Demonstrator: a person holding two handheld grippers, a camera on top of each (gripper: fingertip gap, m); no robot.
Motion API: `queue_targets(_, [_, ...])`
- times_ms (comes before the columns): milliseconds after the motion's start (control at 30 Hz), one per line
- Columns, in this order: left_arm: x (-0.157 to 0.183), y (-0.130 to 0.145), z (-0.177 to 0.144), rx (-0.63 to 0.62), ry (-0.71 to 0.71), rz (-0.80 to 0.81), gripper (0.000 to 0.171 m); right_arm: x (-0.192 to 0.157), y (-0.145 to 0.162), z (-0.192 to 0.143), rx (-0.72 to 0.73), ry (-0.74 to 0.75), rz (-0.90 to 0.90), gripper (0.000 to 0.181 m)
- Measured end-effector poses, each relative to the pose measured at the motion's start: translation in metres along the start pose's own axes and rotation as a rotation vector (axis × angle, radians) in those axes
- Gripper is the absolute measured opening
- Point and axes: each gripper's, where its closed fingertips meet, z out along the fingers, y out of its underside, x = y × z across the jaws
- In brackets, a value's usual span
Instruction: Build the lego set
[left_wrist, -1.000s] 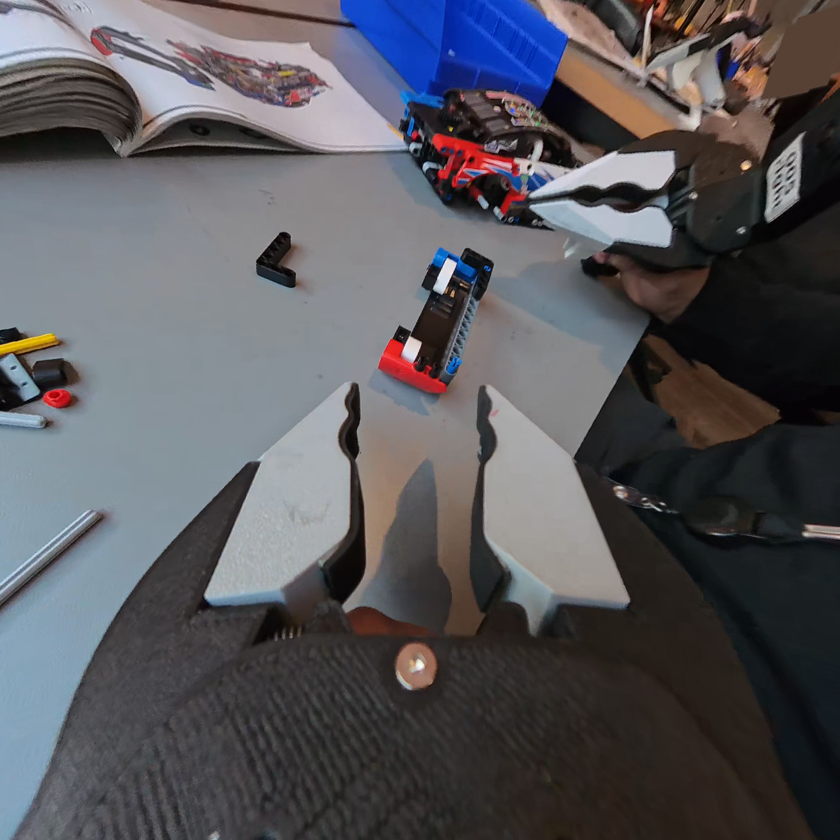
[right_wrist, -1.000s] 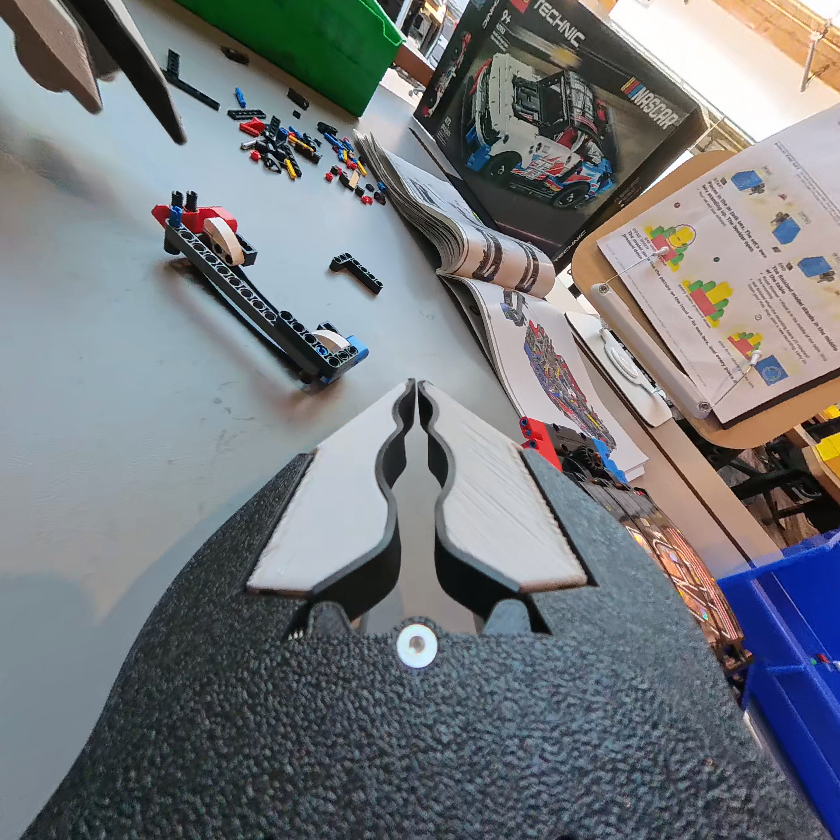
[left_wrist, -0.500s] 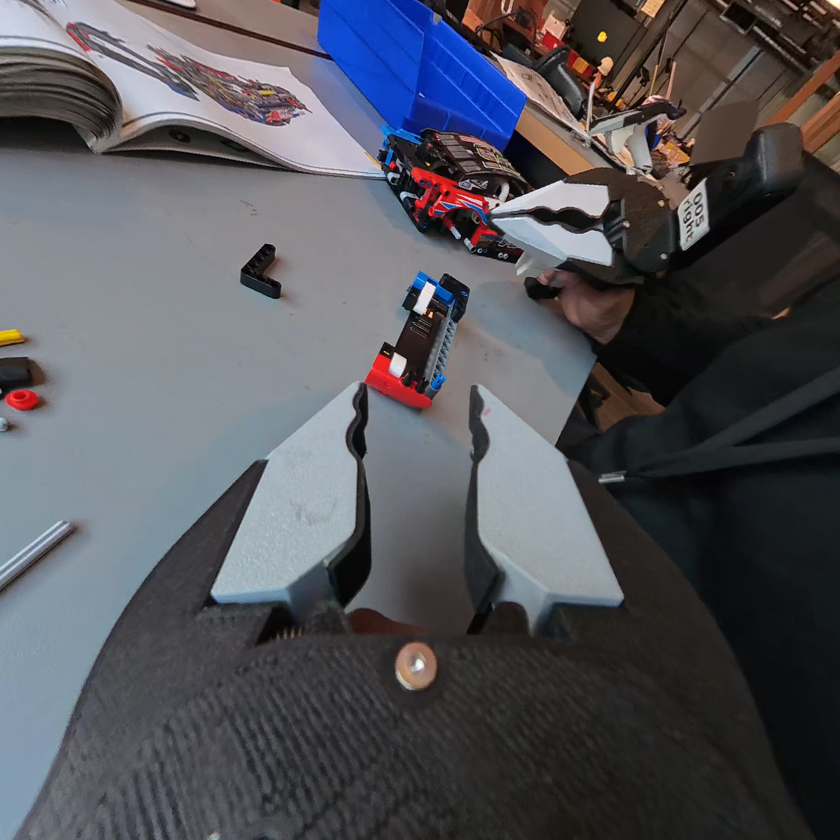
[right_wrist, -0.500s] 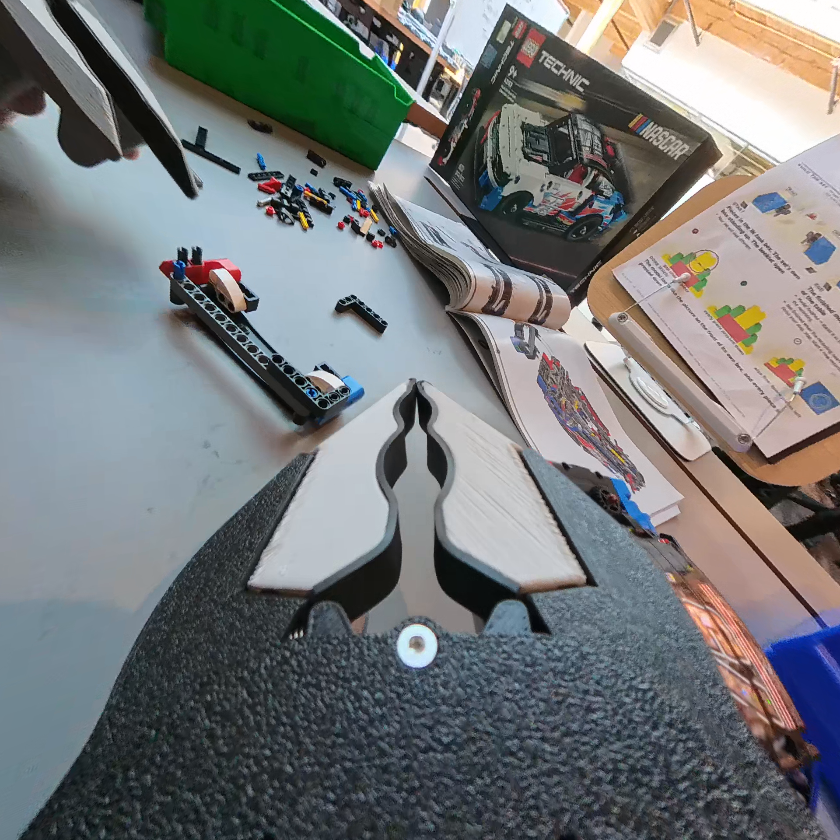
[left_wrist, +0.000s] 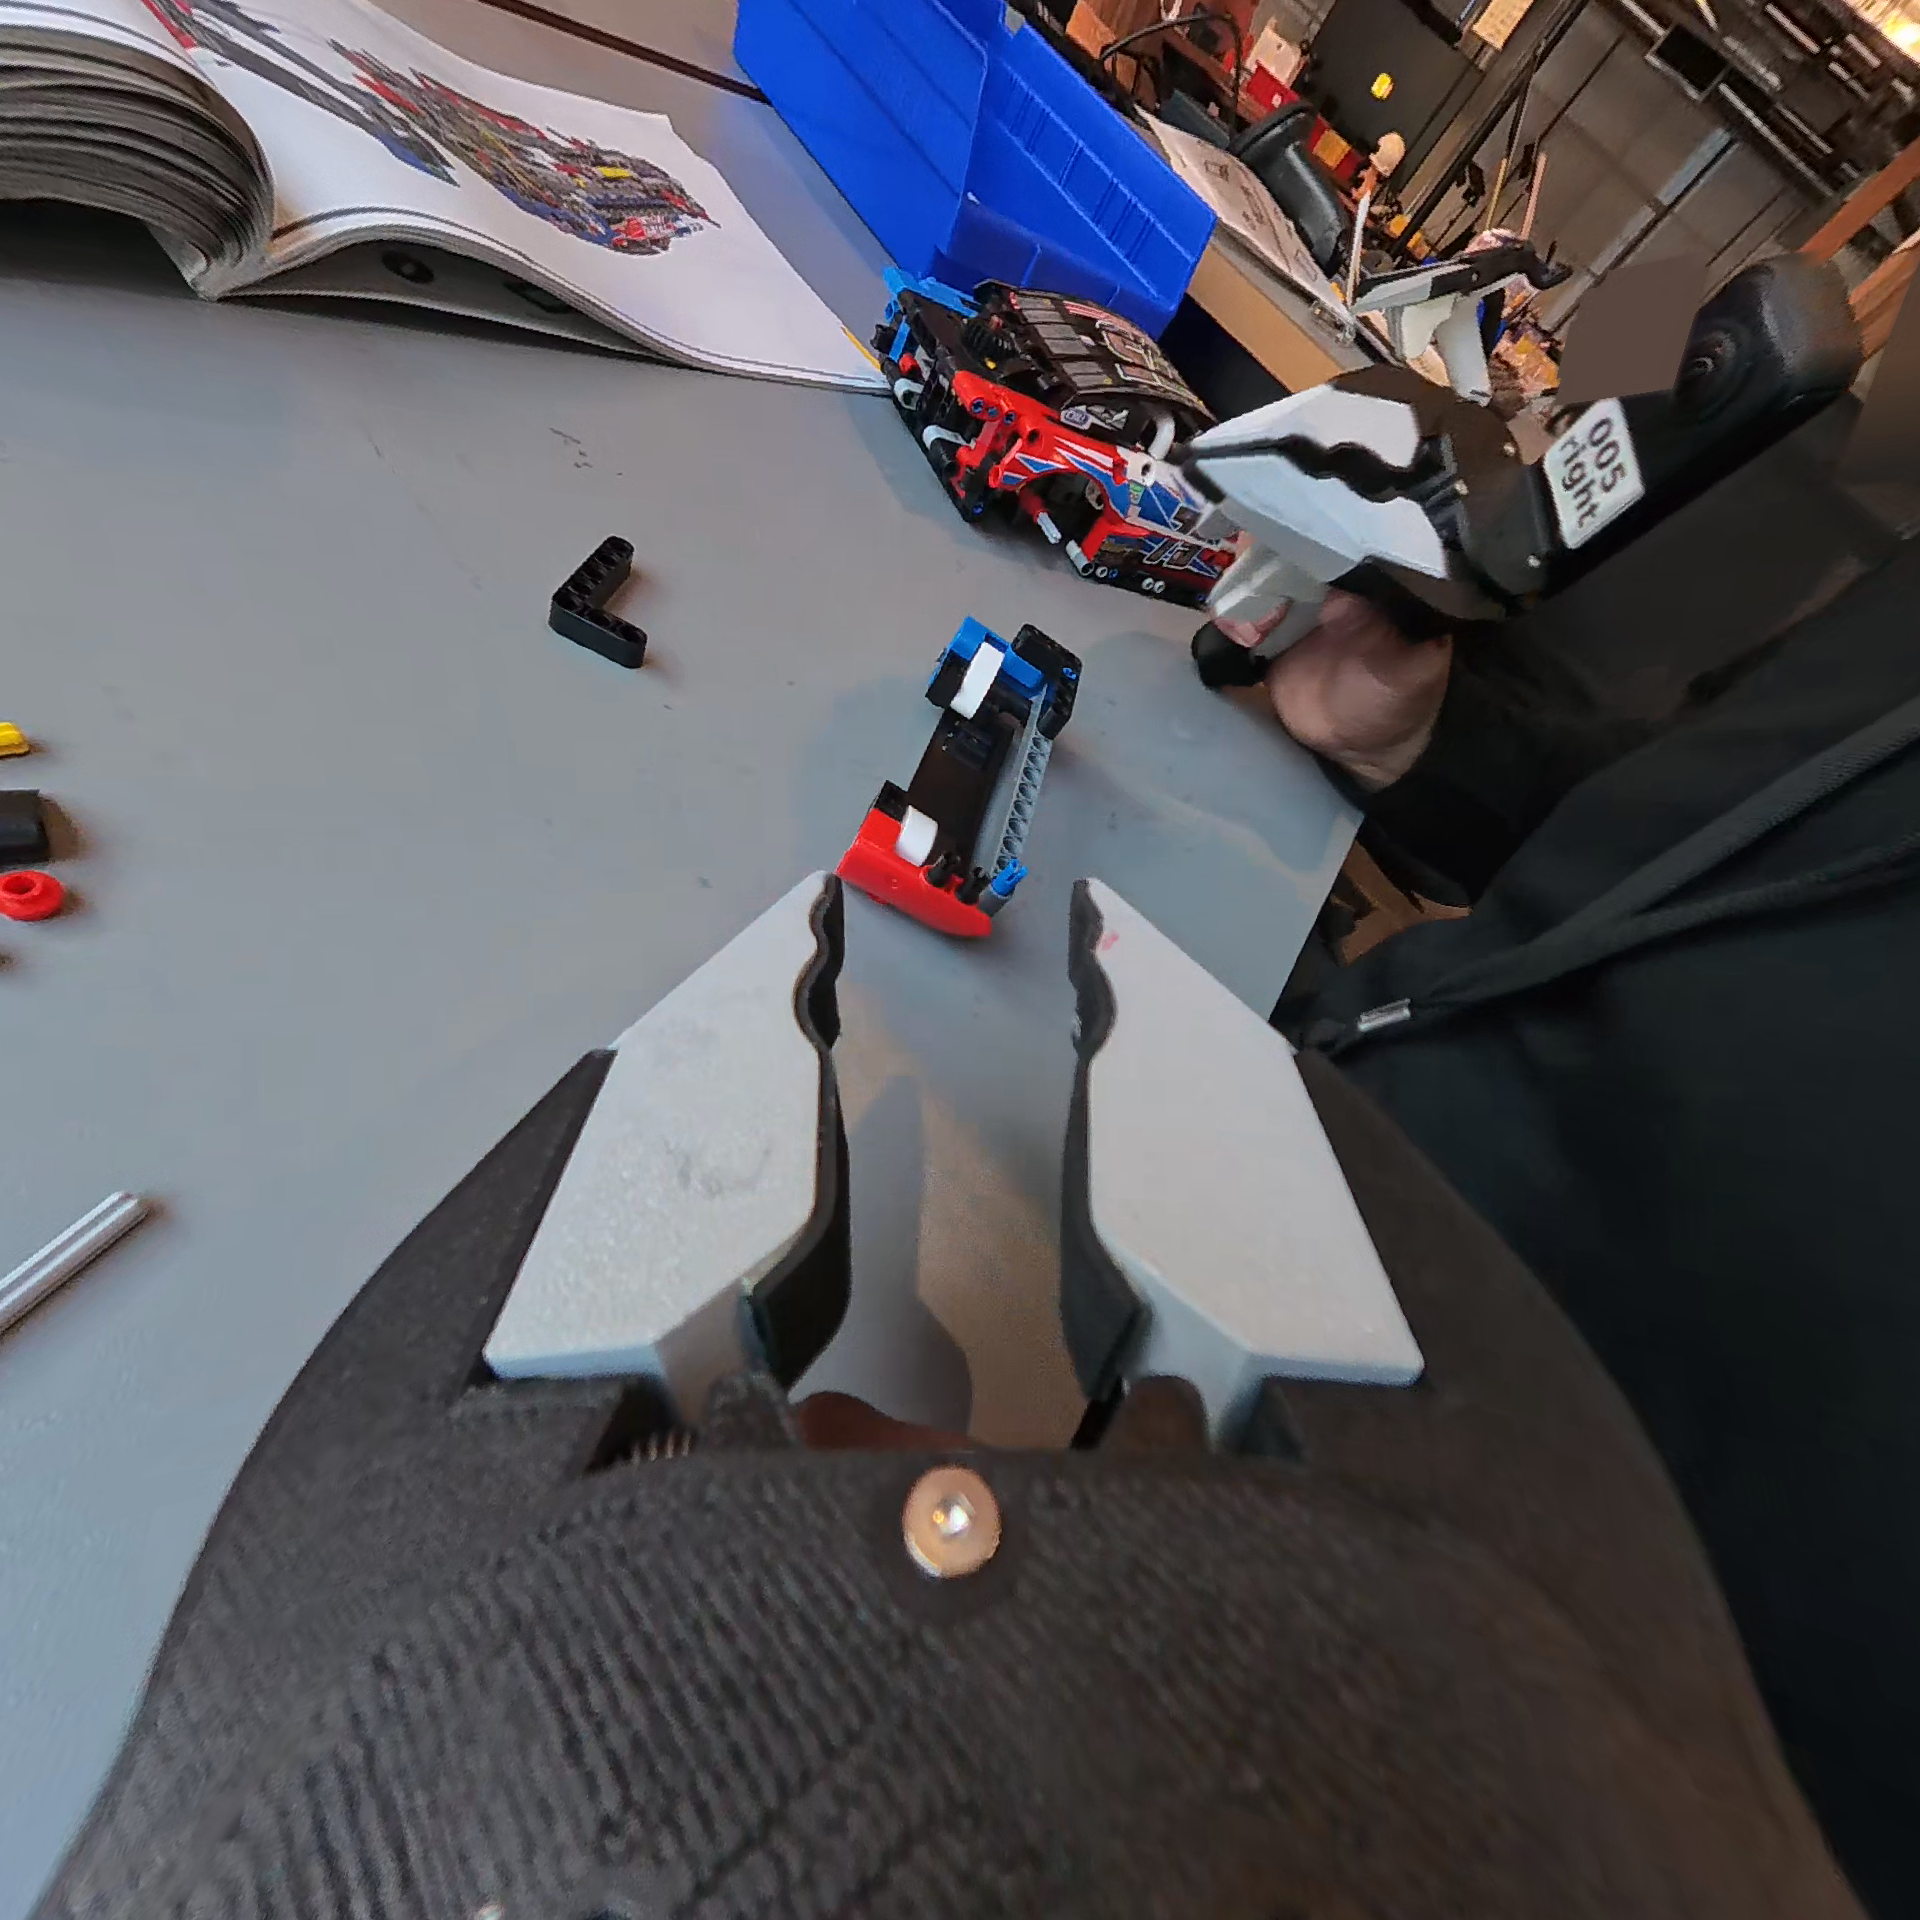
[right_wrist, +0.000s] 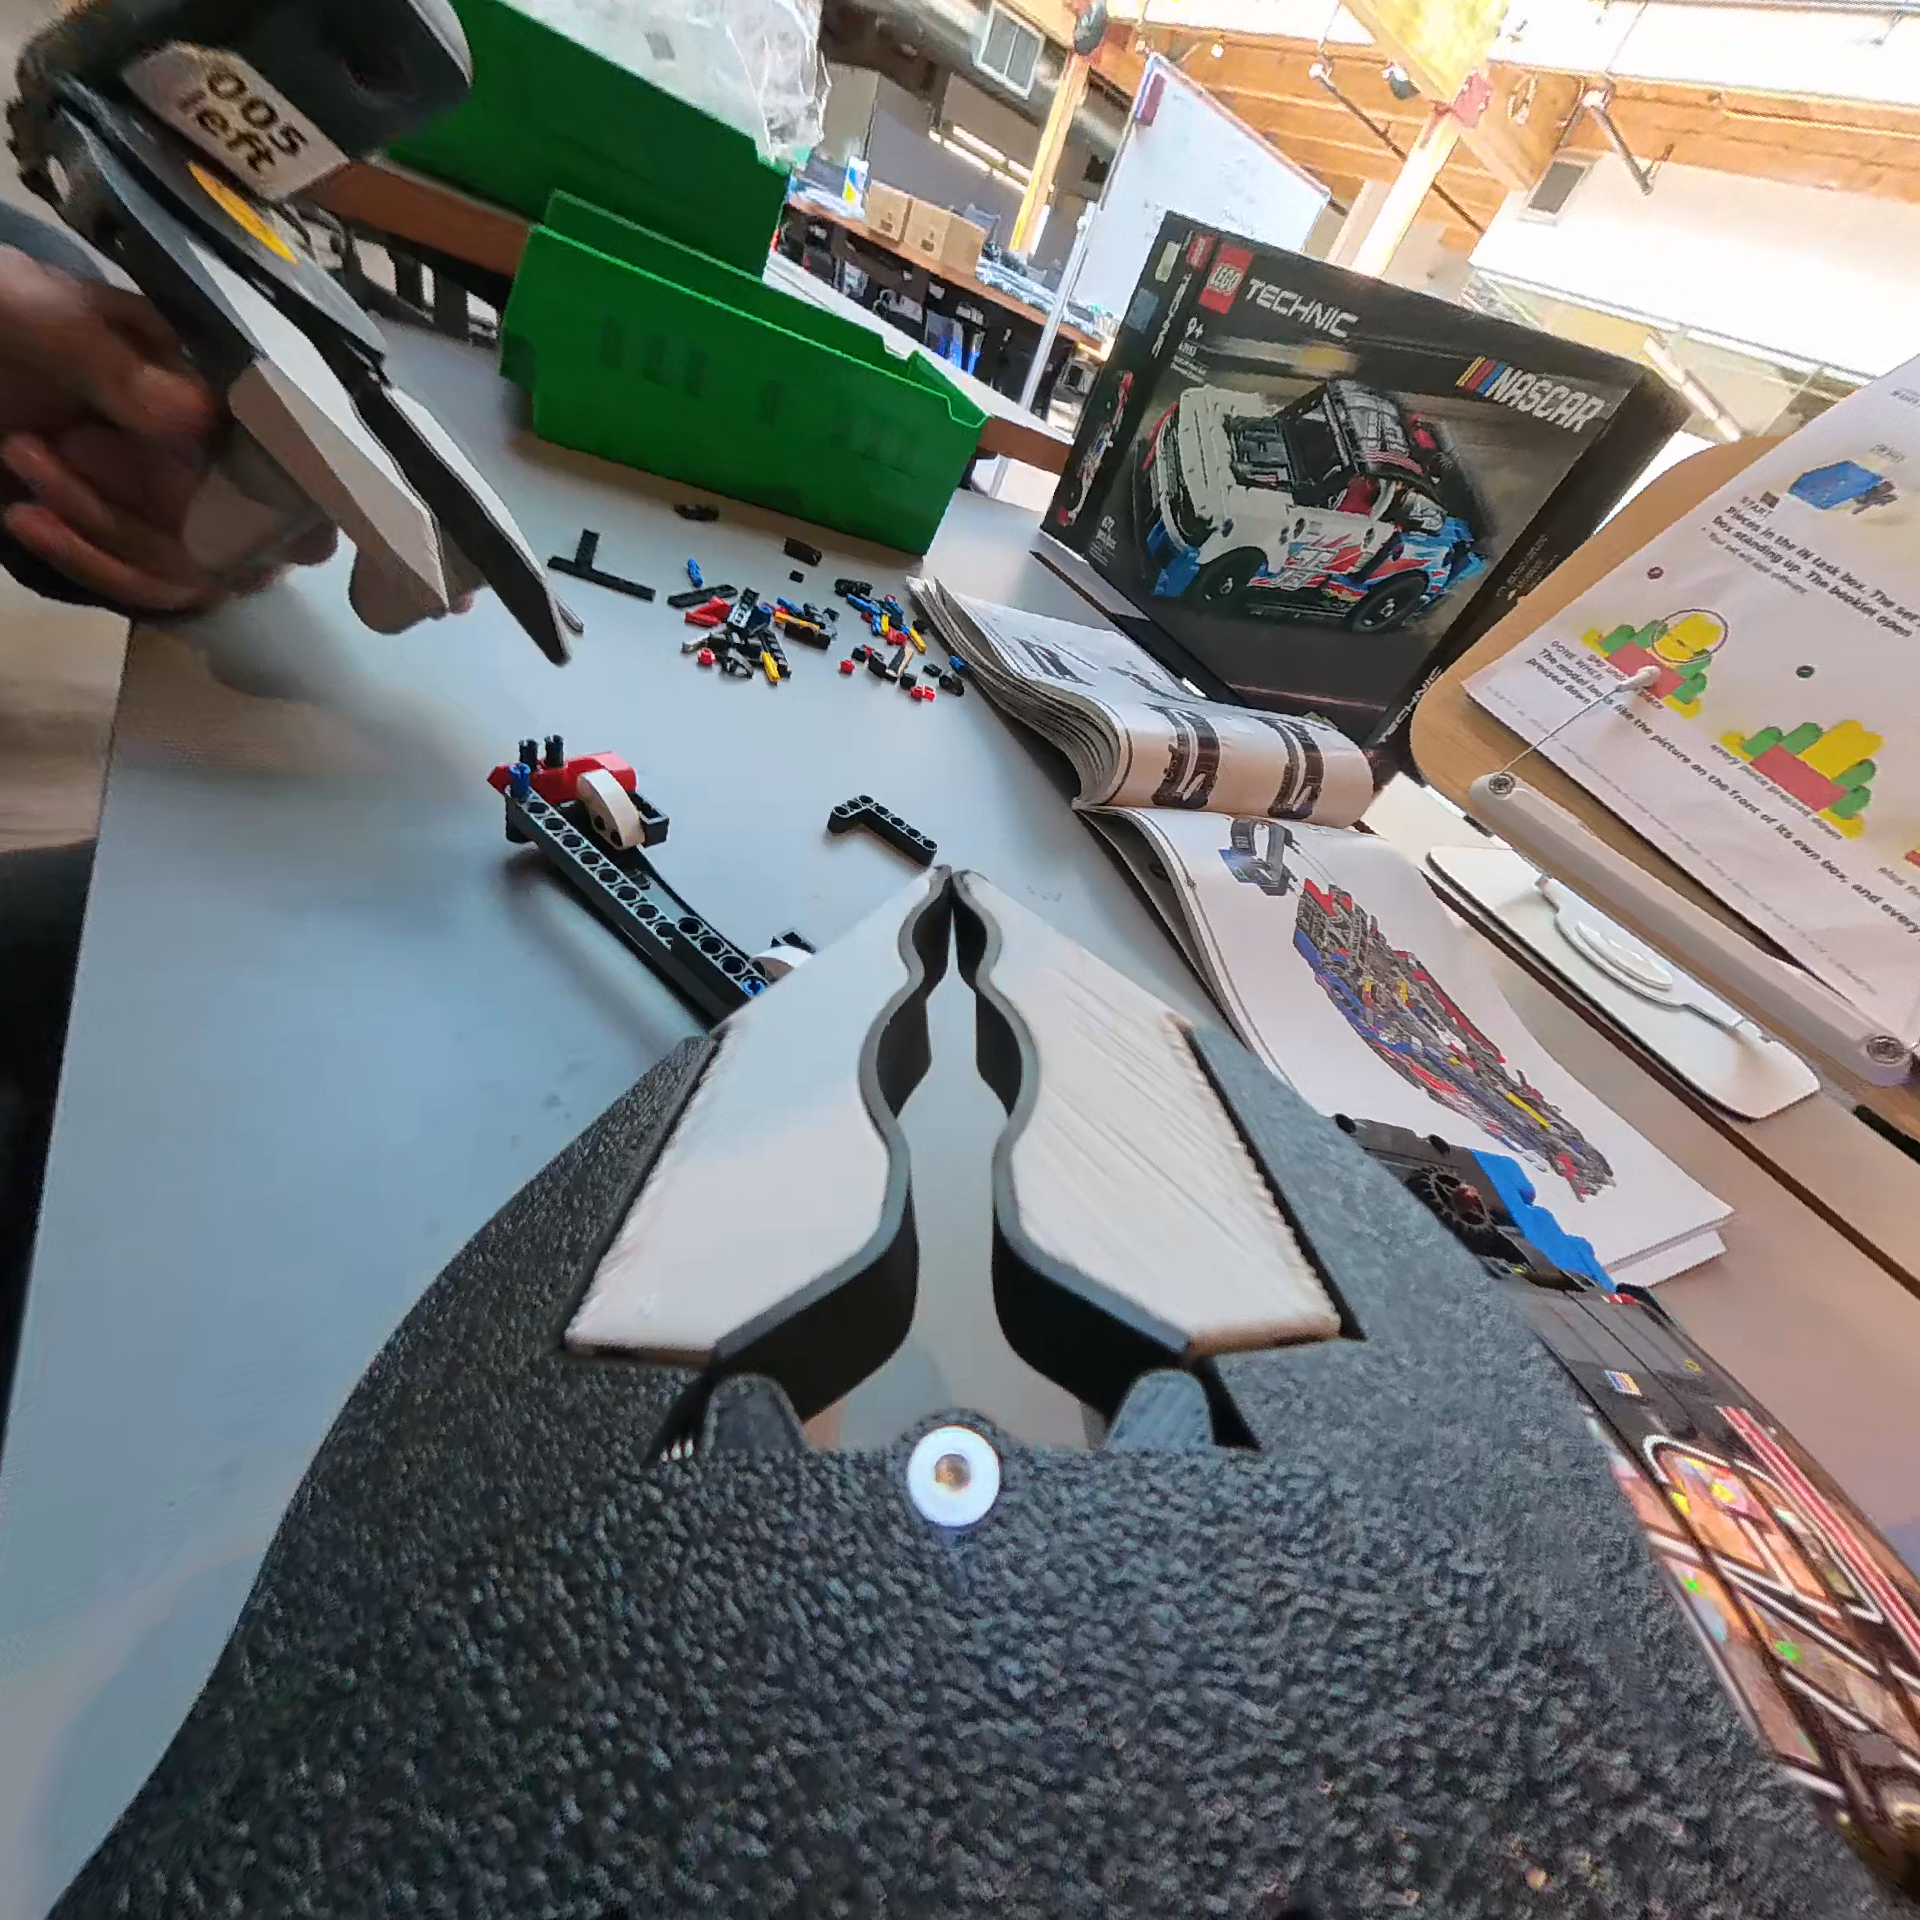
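Left hand-held gripper gapes empty; right hand-held gripper pinched closed; only right view shows green bins.

Lettering on box, sheet, white sticker

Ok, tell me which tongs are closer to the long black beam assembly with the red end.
Left. The left tongs sit open just short of the beam assembly's red end. The right tongs are shut, farther off, beside the partly built car.
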Motion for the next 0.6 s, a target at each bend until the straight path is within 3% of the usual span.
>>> queue_targets(333, [-0.006, 0.004, 0.014, -0.078, -0.011, -0.085, 0.048, 0.020, -0.005, -0.012, 0.054, 0.024, 0.186, 0.000])
queue_targets(467, [-0.020, -0.028, 0.020, 0.046, -0.102, -0.043, 0.042, 0.025, -0.006, -0.016, 0.073, 0.026, 0.232, 0.000])
queue_targets(533, [-0.038, -0.033, 0.027, -0.042, -0.221, -0.029, 0.037, 0.023, -0.005, -0.014, 0.062, 0.025, 0.217, 0.000])
queue_targets(600, [-0.047, -0.031, 0.040, -0.181, -0.288, 0.076, 0.046, 0.020, -0.004, -0.013, 0.054, 0.022, 0.192, 0.000])
